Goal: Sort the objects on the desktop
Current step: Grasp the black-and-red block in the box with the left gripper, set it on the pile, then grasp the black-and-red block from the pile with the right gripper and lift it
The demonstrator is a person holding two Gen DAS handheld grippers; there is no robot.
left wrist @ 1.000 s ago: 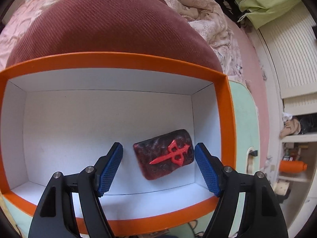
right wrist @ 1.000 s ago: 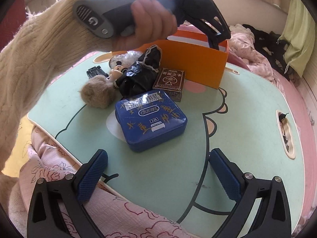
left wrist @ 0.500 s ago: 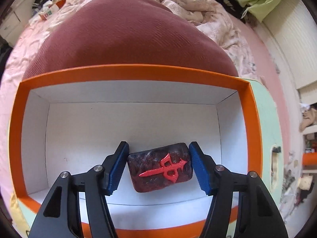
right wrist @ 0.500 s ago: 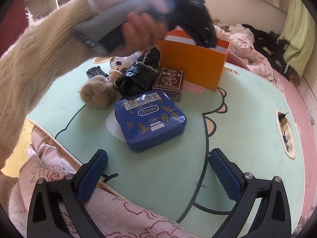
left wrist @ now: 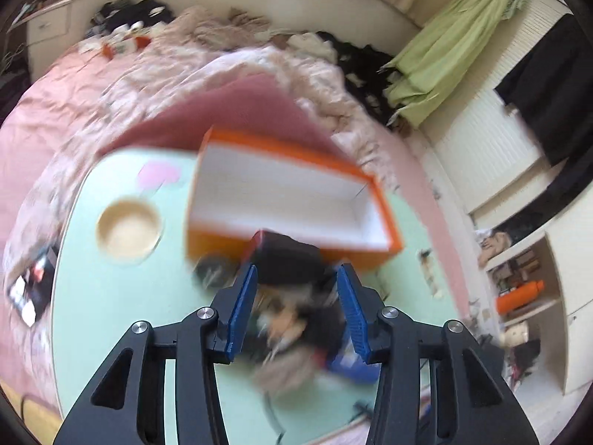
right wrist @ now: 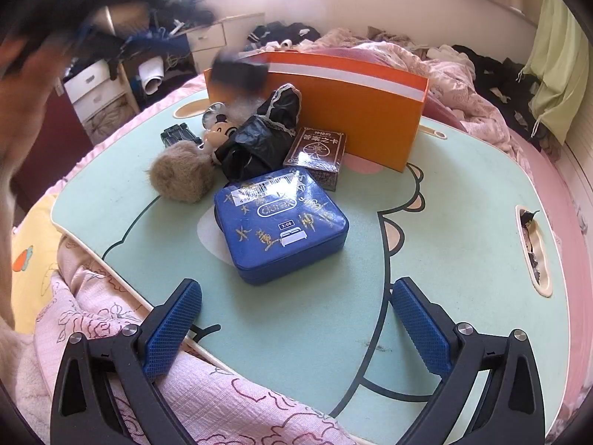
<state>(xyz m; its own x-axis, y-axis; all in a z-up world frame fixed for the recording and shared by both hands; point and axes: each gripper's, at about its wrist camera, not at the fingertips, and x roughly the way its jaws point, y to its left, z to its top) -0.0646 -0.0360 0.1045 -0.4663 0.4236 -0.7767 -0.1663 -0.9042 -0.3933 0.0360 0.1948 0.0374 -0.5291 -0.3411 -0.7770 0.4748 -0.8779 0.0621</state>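
Observation:
My left gripper (left wrist: 296,270) is in the air in front of the orange box (left wrist: 281,193), its jaws closing. A dark block with a red edge (left wrist: 285,256) sits pinched at the very fingertips, heavily blurred. In the right wrist view the same block (right wrist: 241,72) hangs by the near left corner of the orange box (right wrist: 333,111), just beyond the blurred left gripper (right wrist: 159,40). My right gripper (right wrist: 296,326) stands open and holds nothing, low at the table's front edge. Ahead of it lies a blue tin (right wrist: 281,222).
On the mint table (right wrist: 463,222) behind the tin lie a brown card pack (right wrist: 315,152), a black-clothed doll (right wrist: 259,137), a fur ball (right wrist: 181,174) and a small dark toy (right wrist: 174,135). A round cup recess (left wrist: 128,228) is left of the box. Pink bedding surrounds the table.
The left gripper narrowed around the dark block inside the box, then pulled back and up out of it with the block at its tips. The right gripper stayed still.

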